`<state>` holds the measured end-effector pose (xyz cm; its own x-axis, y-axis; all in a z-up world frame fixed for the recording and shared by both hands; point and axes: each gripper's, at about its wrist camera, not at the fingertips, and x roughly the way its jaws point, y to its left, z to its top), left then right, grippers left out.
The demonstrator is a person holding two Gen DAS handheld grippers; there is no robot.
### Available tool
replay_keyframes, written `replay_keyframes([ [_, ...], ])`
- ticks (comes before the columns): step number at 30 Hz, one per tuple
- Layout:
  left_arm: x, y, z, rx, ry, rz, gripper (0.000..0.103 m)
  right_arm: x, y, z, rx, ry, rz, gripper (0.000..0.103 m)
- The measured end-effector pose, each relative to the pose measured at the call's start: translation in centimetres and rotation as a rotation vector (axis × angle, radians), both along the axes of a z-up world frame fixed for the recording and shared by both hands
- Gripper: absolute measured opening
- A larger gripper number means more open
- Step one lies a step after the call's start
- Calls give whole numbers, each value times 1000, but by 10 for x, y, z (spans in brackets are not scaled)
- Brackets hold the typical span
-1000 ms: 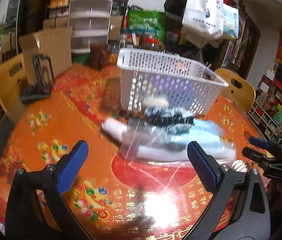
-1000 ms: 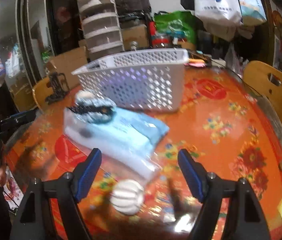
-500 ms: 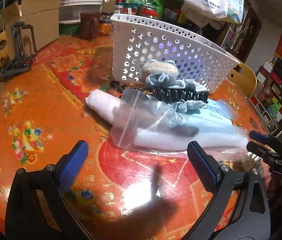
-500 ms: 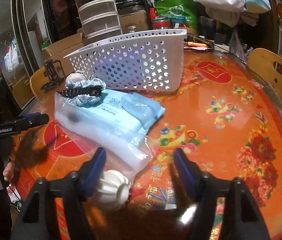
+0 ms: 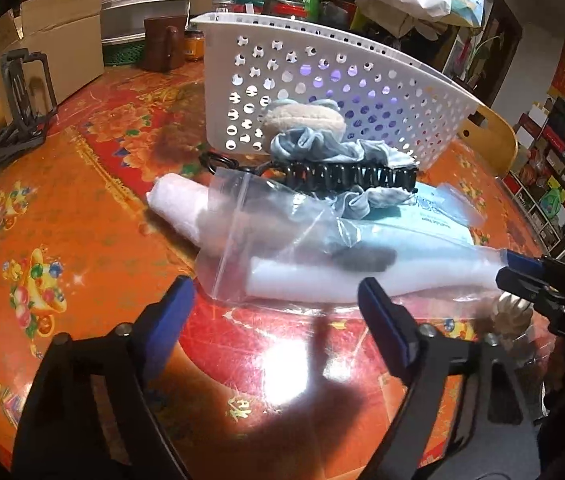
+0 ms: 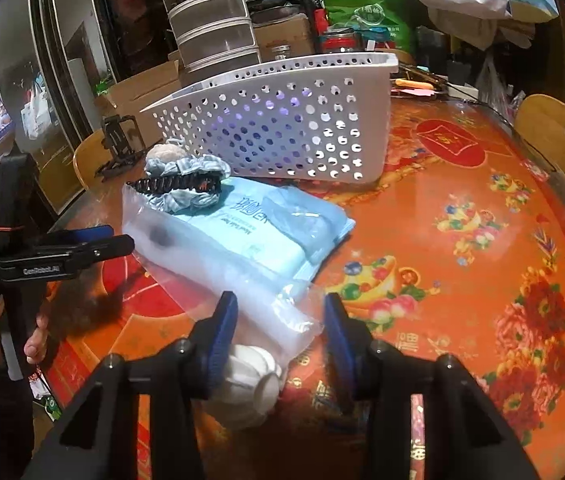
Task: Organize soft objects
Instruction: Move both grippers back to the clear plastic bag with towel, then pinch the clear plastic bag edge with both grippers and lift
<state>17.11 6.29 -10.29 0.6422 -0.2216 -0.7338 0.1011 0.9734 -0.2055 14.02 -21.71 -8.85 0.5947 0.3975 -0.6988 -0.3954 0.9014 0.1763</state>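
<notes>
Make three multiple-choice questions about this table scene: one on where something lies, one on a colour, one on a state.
1. Where does the black hair claw lie?
A. inside the white basket
B. on the blue-grey scrunchie, in front of the basket
C. on a chair

2. What colour is the wipes pack?
A. light blue
B. green
C. yellow

3. How does the white basket stand?
A. upside down
B. upright, open side up
C. lying on its side

Answers:
1 B, the black hair claw rests across the blue-grey scrunchie, on the near side of the white basket.
2 A, the wipes pack shows light blue through the clear zip bag.
3 B, its rim is on top and its base sits on the table.
</notes>
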Motion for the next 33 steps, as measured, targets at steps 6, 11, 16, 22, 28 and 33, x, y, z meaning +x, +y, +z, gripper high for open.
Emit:
replay_keyframes([
  [6, 3, -2, -3, 8, 6, -3, 77, 0, -5, 2, 8, 9, 2, 33],
  [11, 4, -4, -3, 21, 1, -7, 56, 2, -4, 2, 5, 19, 15, 20],
  [16, 5, -4, -5, 24, 9, -2, 40, 4, -3, -2, -2, 25, 24, 12],
  [22, 5, 1, -5, 23, 6, 4, 16, 2, -3, -3, 3, 13, 34, 6],
  [28, 1, 10, -2, -2, -24, 17, 1, -5, -2, 9, -7, -34, 39, 2],
  [33, -10, 13, 11, 6, -74, 25, 1, -10, 0, 16, -16, -66, 43, 1],
])
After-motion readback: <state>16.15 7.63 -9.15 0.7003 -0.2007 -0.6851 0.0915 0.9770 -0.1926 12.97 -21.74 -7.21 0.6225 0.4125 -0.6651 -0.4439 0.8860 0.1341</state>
